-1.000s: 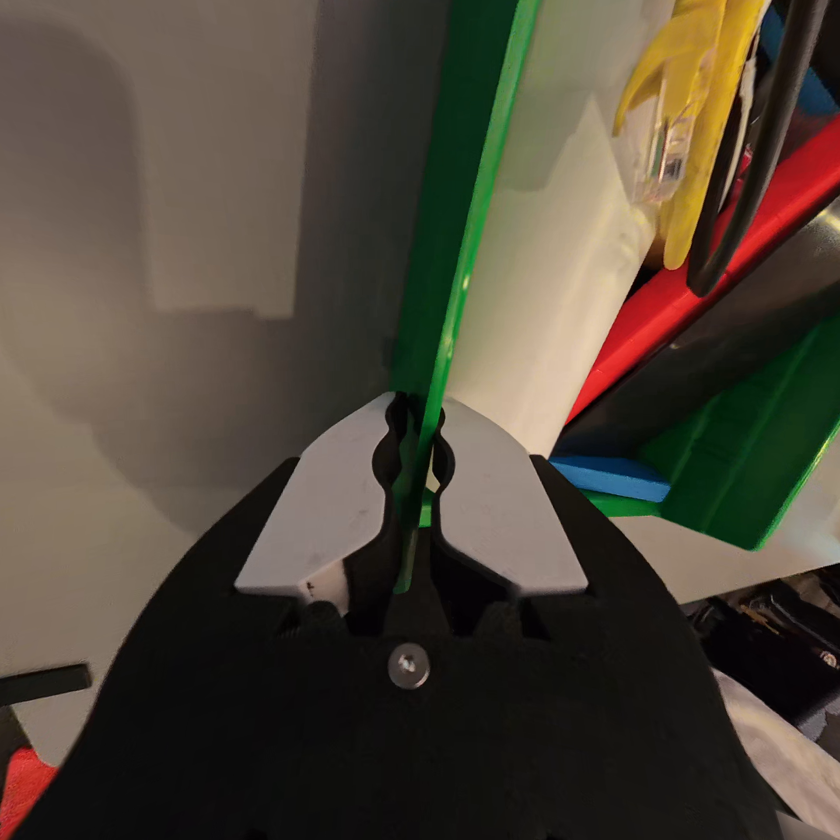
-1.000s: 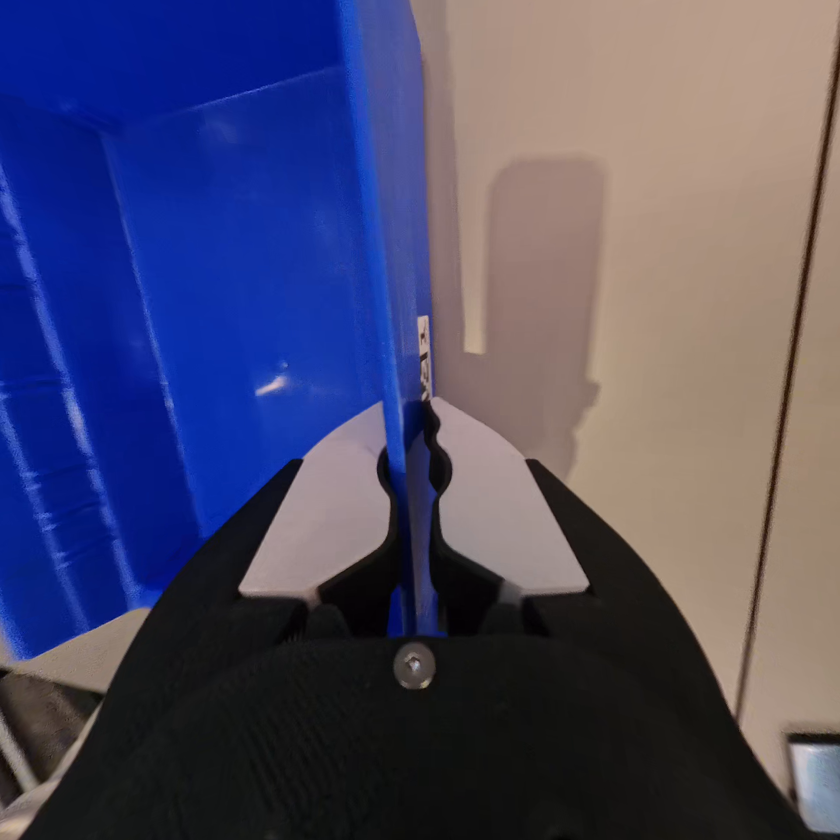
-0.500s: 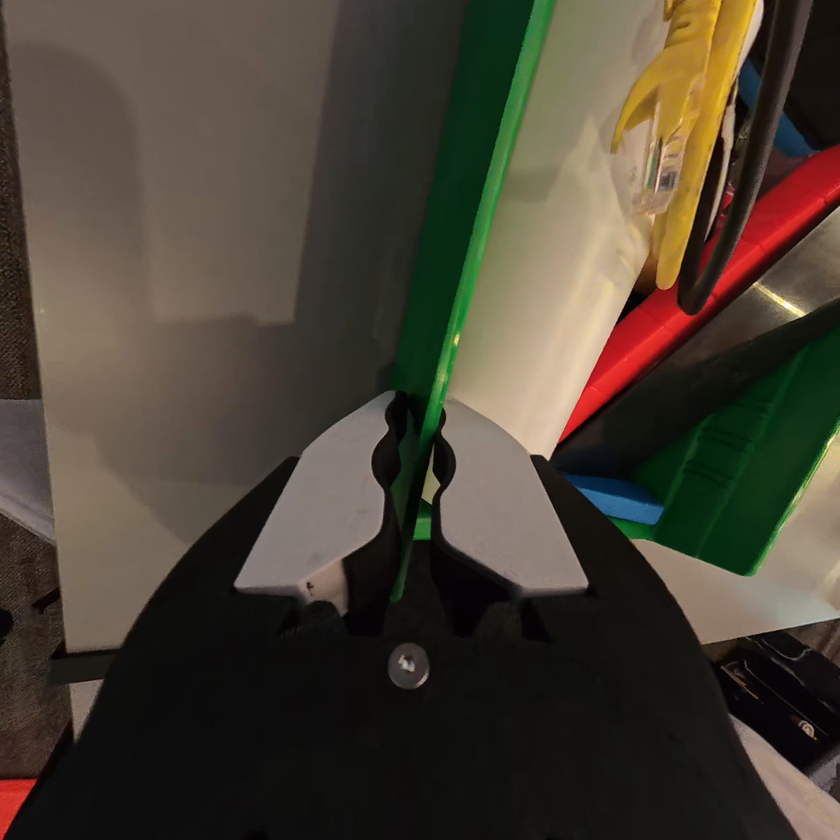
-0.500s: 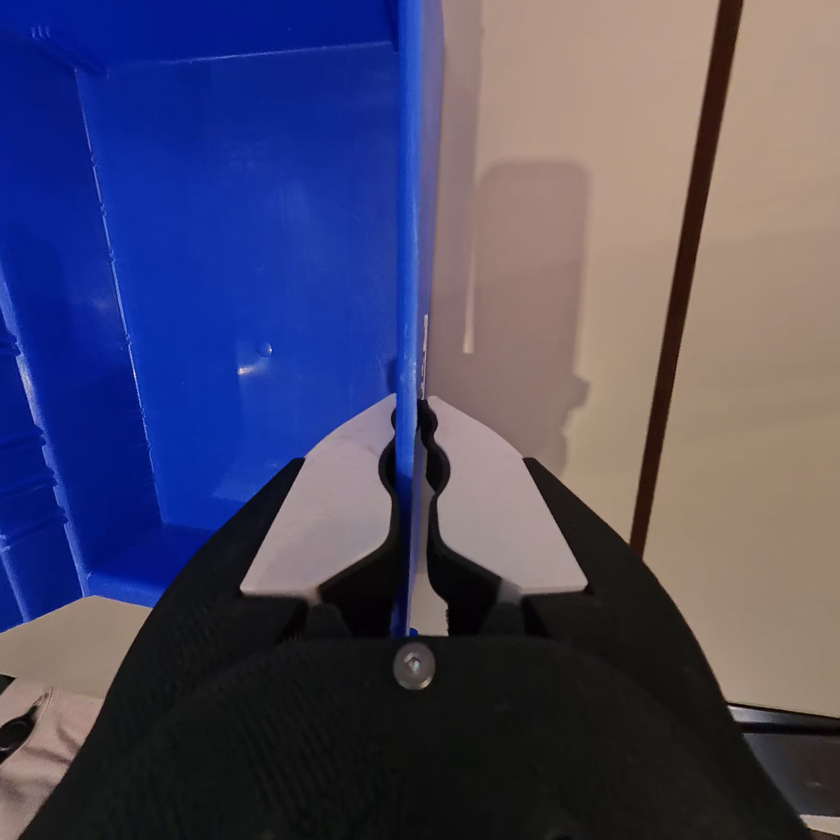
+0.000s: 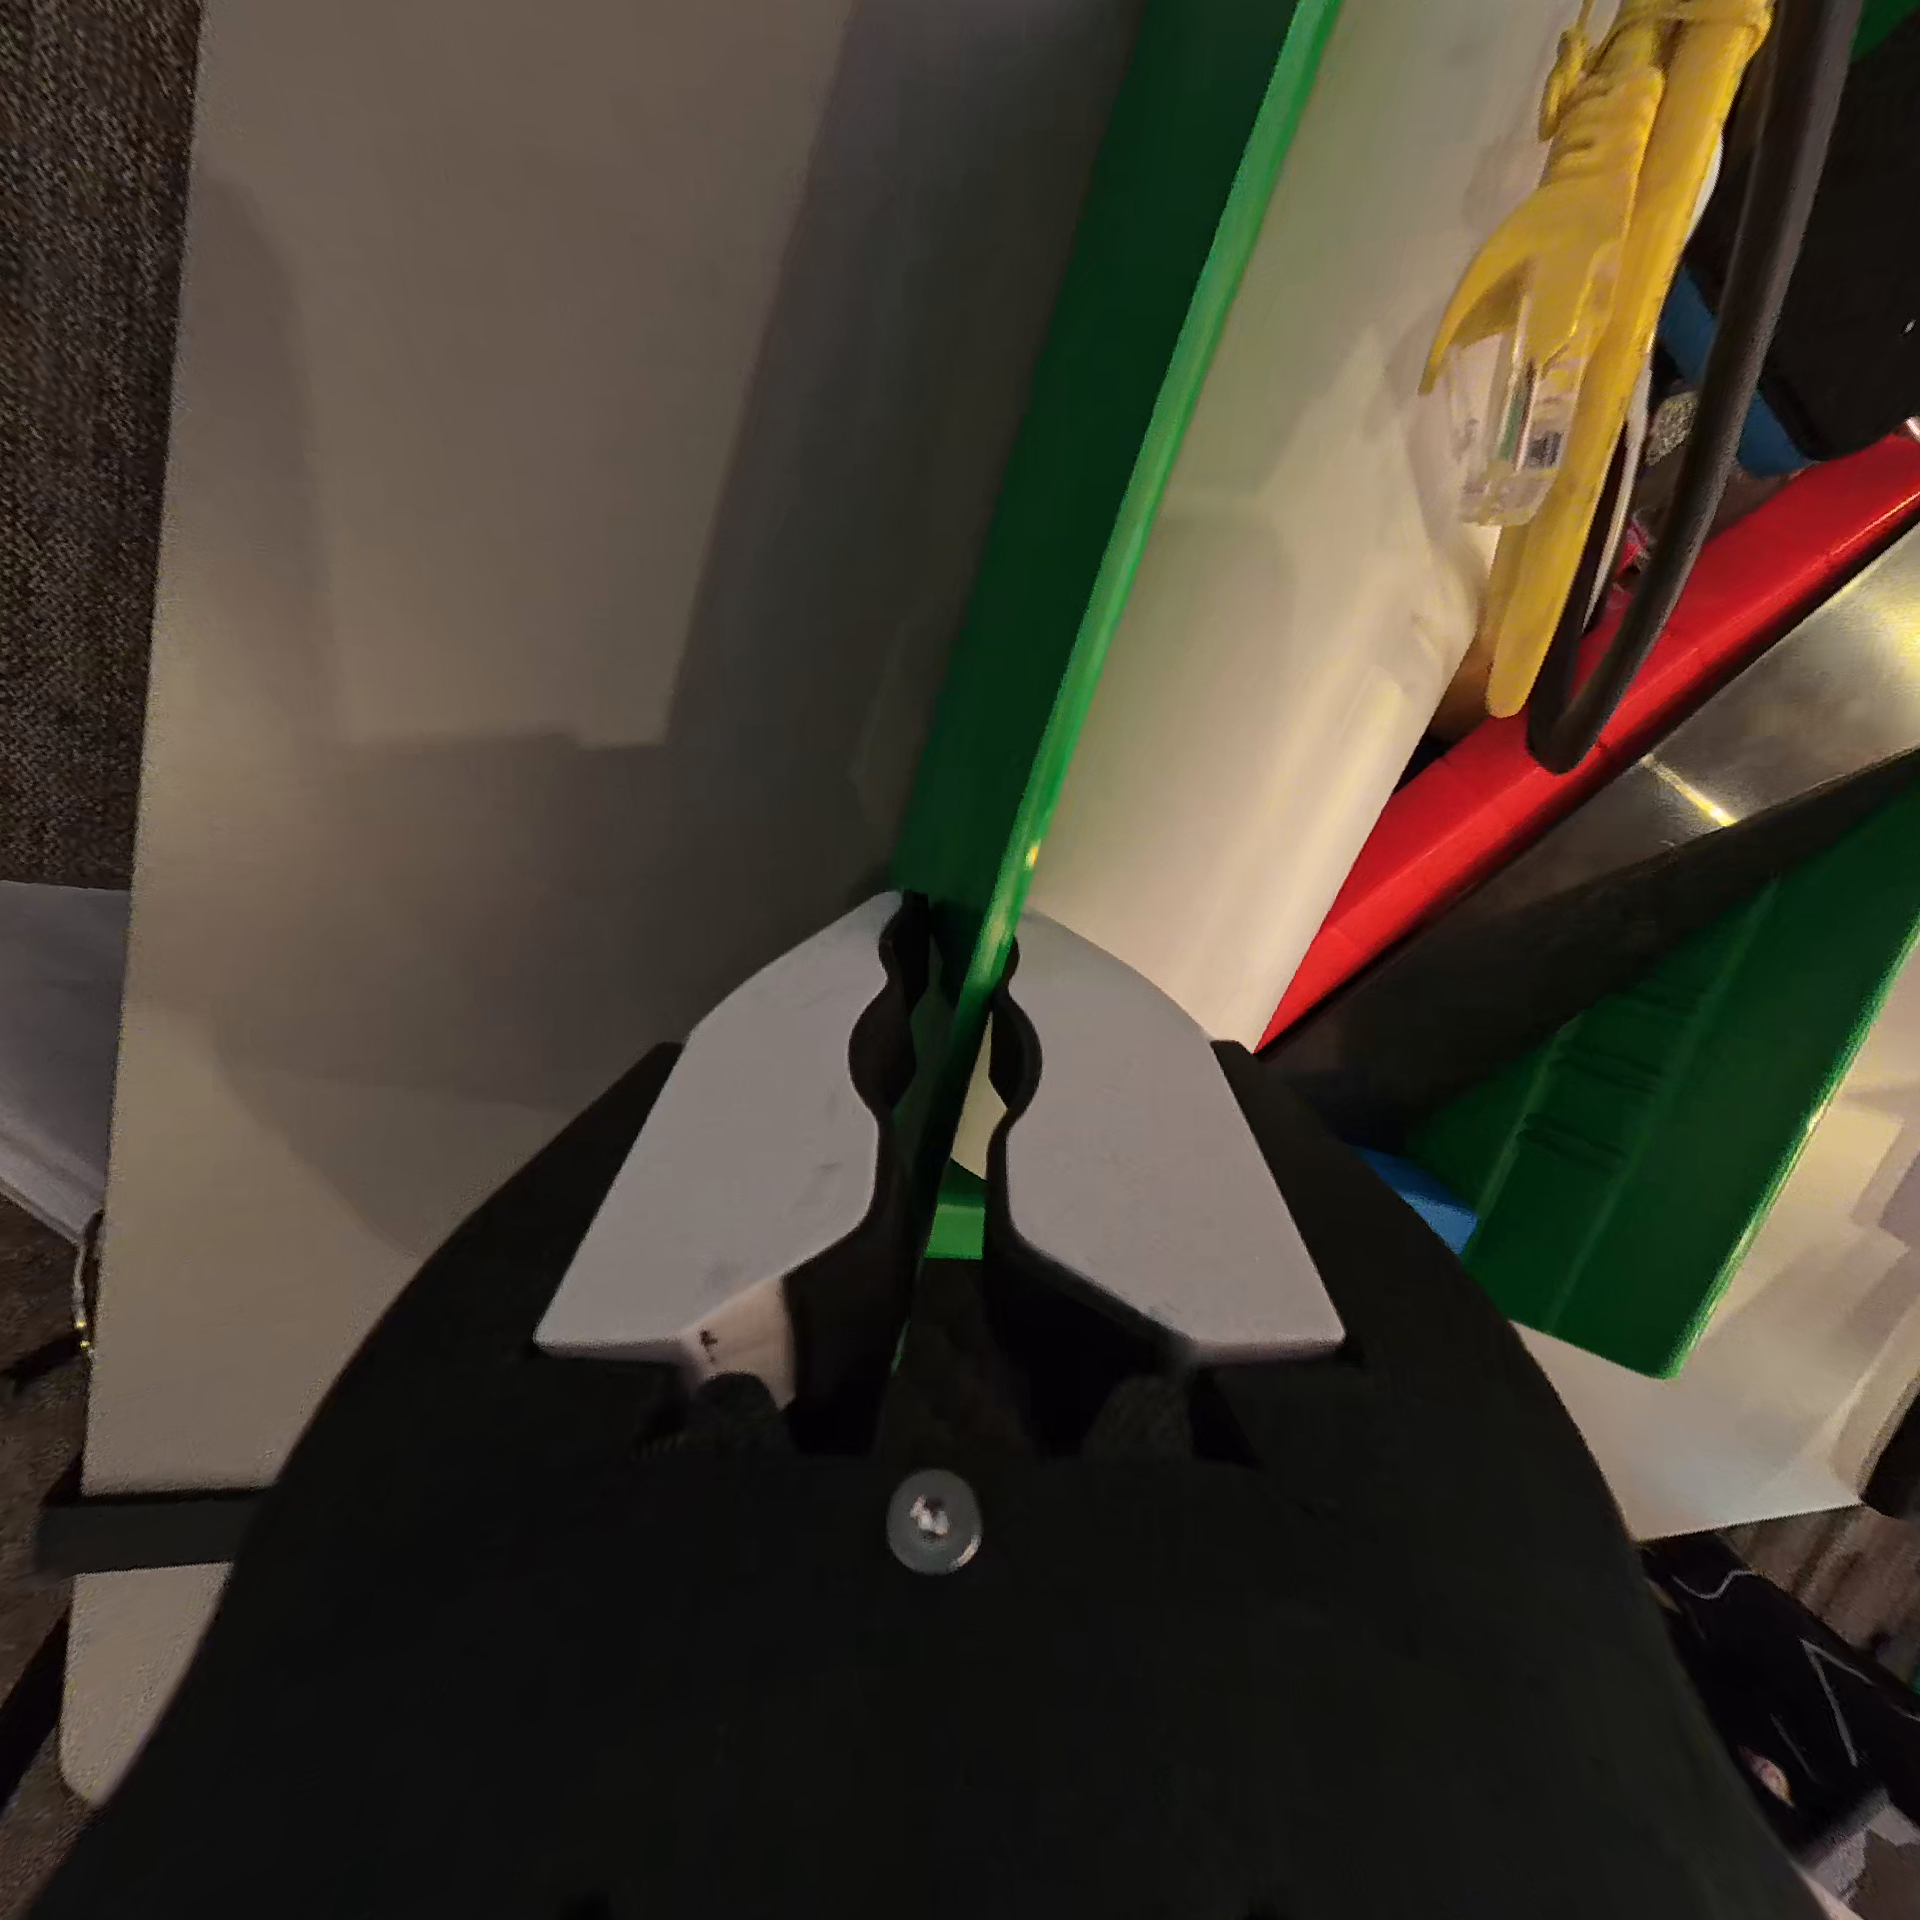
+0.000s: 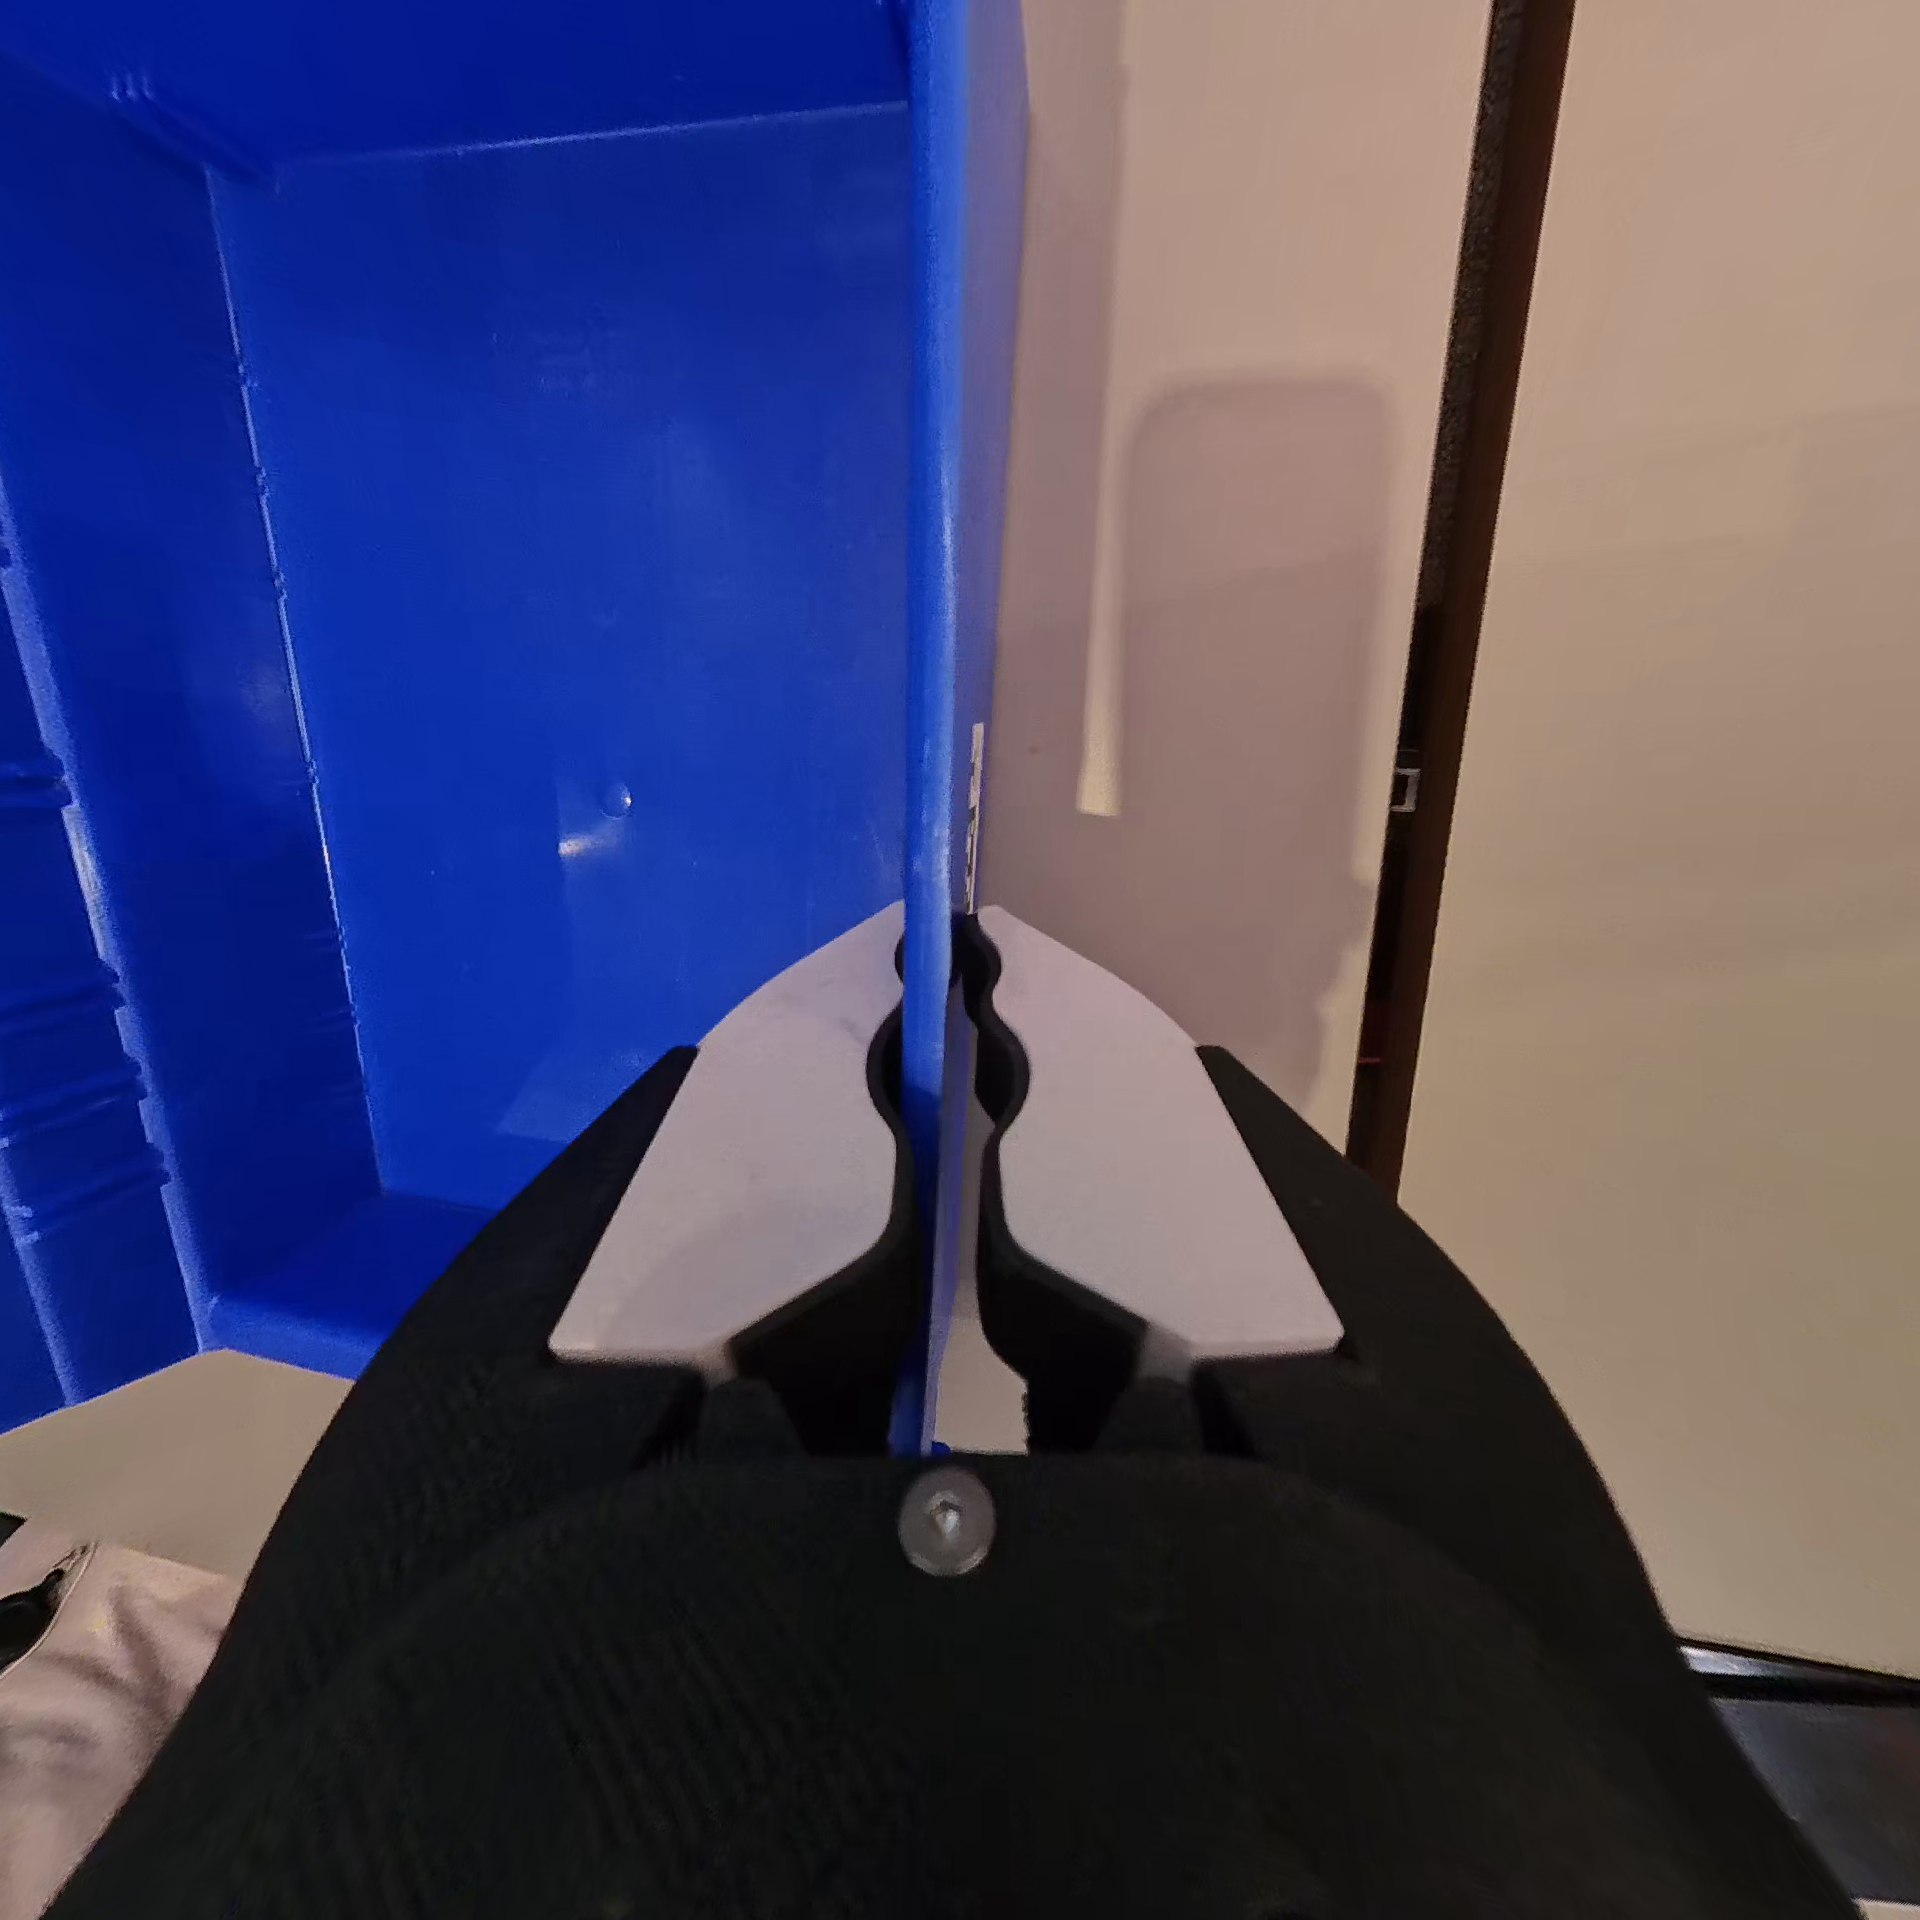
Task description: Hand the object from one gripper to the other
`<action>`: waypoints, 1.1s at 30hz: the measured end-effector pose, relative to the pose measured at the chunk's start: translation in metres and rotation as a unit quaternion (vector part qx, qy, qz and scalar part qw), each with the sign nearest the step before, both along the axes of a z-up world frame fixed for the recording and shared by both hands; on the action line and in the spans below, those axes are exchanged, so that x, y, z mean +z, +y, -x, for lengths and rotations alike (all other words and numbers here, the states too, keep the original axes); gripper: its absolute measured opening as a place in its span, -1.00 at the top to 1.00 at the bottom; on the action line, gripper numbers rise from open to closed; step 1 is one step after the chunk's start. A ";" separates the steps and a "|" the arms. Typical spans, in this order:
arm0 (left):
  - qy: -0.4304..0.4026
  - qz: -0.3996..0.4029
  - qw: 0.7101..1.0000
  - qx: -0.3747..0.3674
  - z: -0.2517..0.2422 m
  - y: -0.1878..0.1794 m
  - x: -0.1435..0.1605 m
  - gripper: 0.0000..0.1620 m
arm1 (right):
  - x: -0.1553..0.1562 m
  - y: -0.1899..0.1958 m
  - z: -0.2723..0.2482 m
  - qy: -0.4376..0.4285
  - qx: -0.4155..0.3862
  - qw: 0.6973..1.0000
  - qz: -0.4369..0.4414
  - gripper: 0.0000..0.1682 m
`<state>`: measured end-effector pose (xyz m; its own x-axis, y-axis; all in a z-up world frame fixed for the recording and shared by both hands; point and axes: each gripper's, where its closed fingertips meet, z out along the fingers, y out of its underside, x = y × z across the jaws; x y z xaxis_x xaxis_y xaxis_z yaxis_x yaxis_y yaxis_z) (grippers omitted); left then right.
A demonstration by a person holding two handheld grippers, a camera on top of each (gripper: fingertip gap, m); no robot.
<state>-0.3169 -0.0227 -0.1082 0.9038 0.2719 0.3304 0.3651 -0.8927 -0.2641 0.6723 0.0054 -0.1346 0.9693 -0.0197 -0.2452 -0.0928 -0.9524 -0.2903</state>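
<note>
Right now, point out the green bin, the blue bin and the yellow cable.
green bin (image 5: 1081, 582), left wrist view, on its gripped wall.
blue bin (image 6: 582, 582), right wrist view, on its inner wall.
yellow cable (image 5: 1590, 260), left wrist view, above its clear plug.

Workshop or storage corner, stacked red (image 5: 1621, 769), green (image 5: 1683, 1122) and blue plastic bins (image 6: 436, 727), yellow network cable (image 5: 1558, 343), black cables (image 5: 1683, 436), white counter (image 5: 468, 520)

1. A pale white tabletop (image 5: 436, 499) fills the left wrist view, with soft grey shadows across it.
2. Dark speckled carpet (image 5: 73, 436) borders its edge.
3. In the right wrist view, a cream surface (image 6: 1714, 727) is crossed by a dark brown strip (image 6: 1475, 520).
</note>
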 end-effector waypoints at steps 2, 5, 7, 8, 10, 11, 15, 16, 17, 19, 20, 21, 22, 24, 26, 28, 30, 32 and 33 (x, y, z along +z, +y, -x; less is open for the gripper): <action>0.000 -0.001 1.000 -0.001 -0.001 0.002 0.000 0.89 | 0.000 0.000 0.000 -0.006 0.004 1.000 0.001 0.92; -0.008 0.005 1.000 0.008 -0.001 0.003 0.000 0.88 | 0.000 0.000 0.000 -0.015 0.008 1.000 0.000 0.92; 0.011 0.005 1.000 0.000 -0.002 0.004 -0.001 0.89 | 0.000 -0.001 0.000 -0.019 0.008 1.000 -0.002 0.92; 0.017 0.004 1.000 0.000 -0.002 0.005 -0.001 0.89 | 0.000 -0.001 -0.001 -0.019 0.007 1.000 -0.002 0.92; 0.029 -0.004 1.000 -0.004 -0.002 0.008 -0.001 0.90 | -0.001 -0.002 -0.001 -0.017 0.004 1.000 -0.002 0.92; 0.039 -0.011 0.999 -0.010 -0.002 0.009 -0.001 0.90 | -0.001 -0.002 -0.001 -0.019 0.004 1.000 -0.003 0.92; 0.078 -0.056 0.995 -0.022 0.001 0.015 0.009 0.71 | 0.000 -0.004 -0.002 -0.043 0.022 0.999 -0.013 0.92; 0.091 -0.076 0.993 -0.019 0.004 0.017 0.017 0.68 | 0.000 -0.004 -0.003 -0.052 0.030 0.998 -0.021 0.91; 0.108 -0.094 0.989 -0.021 0.007 0.018 0.025 0.64 | 0.002 -0.004 -0.003 -0.062 0.041 0.997 -0.032 0.90; 0.175 -0.116 0.977 -0.030 0.018 0.018 0.043 0.61 | 0.009 -0.001 -0.003 -0.076 0.051 0.994 -0.064 0.89; 0.222 -0.120 0.967 -0.042 0.025 0.016 0.054 0.59 | 0.015 0.002 -0.003 -0.076 0.050 0.992 -0.084 0.86; 0.278 -0.122 0.951 -0.057 0.032 0.014 0.065 0.58 | 0.023 0.005 -0.002 -0.072 0.047 0.991 -0.106 0.80; 0.345 -0.123 0.928 -0.072 0.041 0.011 0.079 0.56 | 0.032 0.008 -0.001 -0.069 0.045 0.988 -0.130 0.74; 0.485 -0.118 0.860 -0.105 0.055 0.006 0.111 0.53 | 0.057 0.015 -0.003 -0.079 0.033 0.978 -0.189 0.65; 0.618 -0.110 0.767 -0.137 0.060 0.001 0.146 0.55 | 0.090 0.022 -0.005 -0.095 0.016 0.960 -0.264 0.64; 0.709 -0.106 0.676 -0.170 0.053 -0.002 0.178 0.56 | 0.134 0.029 -0.001 -0.115 0.005 0.927 -0.358 0.57; 0.753 -0.095 0.621 -0.195 0.040 -0.005 0.197 0.51 | 0.185 0.029 0.012 -0.140 0.005 0.873 -0.467 0.46; 0.779 -0.093 0.583 -0.212 0.026 -0.007 0.212 0.43 | 0.233 0.021 0.035 -0.155 0.010 0.810 -0.566 0.44; 0.792 -0.095 0.563 -0.217 0.018 -0.009 0.220 0.43 | 0.253 0.014 0.053 -0.154 0.020 0.773 -0.615 0.34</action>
<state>-0.3354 -0.0314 0.1121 0.0731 0.0075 -0.9973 -0.7045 -0.7075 -0.0570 0.6196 0.0197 0.1187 0.9793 0.0750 0.1881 0.1837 0.0624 -0.9810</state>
